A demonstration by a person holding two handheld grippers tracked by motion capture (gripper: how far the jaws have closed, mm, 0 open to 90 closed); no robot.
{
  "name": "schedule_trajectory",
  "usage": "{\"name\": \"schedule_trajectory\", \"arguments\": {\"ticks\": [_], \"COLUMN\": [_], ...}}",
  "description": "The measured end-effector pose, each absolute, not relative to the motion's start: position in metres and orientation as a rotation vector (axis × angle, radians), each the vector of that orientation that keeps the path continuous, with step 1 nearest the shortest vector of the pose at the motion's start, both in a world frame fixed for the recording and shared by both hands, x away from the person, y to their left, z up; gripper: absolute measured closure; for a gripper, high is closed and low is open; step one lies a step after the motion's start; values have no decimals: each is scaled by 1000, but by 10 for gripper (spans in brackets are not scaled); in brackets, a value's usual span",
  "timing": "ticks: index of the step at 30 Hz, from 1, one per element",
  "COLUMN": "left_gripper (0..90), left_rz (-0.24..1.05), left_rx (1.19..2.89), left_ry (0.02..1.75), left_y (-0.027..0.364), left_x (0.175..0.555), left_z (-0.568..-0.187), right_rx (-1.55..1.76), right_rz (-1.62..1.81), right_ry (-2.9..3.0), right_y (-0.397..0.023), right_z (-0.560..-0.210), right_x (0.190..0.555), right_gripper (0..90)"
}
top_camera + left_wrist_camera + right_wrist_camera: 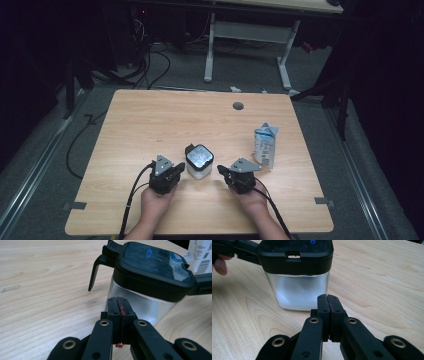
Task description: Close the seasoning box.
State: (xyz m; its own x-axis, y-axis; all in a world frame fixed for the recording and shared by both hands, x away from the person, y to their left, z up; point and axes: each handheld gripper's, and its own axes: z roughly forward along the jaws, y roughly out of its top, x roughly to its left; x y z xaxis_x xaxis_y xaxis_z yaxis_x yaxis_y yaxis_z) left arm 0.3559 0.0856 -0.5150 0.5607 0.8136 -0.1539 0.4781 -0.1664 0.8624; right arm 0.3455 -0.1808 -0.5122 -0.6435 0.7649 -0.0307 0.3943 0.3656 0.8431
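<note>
A clear square container with a black clip-on lid [199,161] stands near the table's front middle. Its lid [152,267] has one side latch [96,270] swung out. My left gripper [172,172] sits just left of the container, its jaws pressed shut with nothing between them [119,305]. My right gripper [223,172] rests just right of it, jaws also shut and empty [327,302], pointing at the frosted wall of the container [298,291]. A white and blue milk carton [265,145], top torn open, stands to the right.
The wooden table [150,120] has a round cable hole [238,106] near its far edge. Tape marks sit at the front left edge [75,205] and front right edge [324,201]. Cables run from both grippers off the front edge. Another desk [250,30] stands beyond.
</note>
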Motion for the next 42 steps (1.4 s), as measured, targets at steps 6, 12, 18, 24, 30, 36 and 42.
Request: {"name": "schedule_trajectory", "arguments": {"ticks": [6, 12, 18, 24, 30, 36, 42], "left_gripper": [897, 898, 897, 898, 899, 899, 899], "left_rz": [428, 423, 416, 419, 414, 415, 415], "left_rx": [1816, 1808, 1801, 1807, 1800, 1800, 1797], "left_ry": [1076, 1089, 1091, 1049, 1063, 1066, 1069], "left_y": [83, 82, 81, 80, 77, 74, 71], "left_x": [362, 366, 369, 356, 359, 365, 374], "left_z": [-515, -515, -515, -512, -514, -514, -513], "right_rx": [1012, 1015, 1027, 1025, 1025, 1029, 1031], "right_rz": [1200, 1191, 1190, 1190, 1191, 1187, 1184], "right_ry": [2198, 2199, 2192, 2191, 2190, 2190, 2189], "right_y": [-185, -185, -188, -190, -189, -190, -191], "right_z": [-511, -511, -510, -511, -510, -510, -510], "right_x": [345, 345, 345, 345, 344, 345, 345], "right_gripper": [892, 892, 892, 891, 891, 891, 891]}}
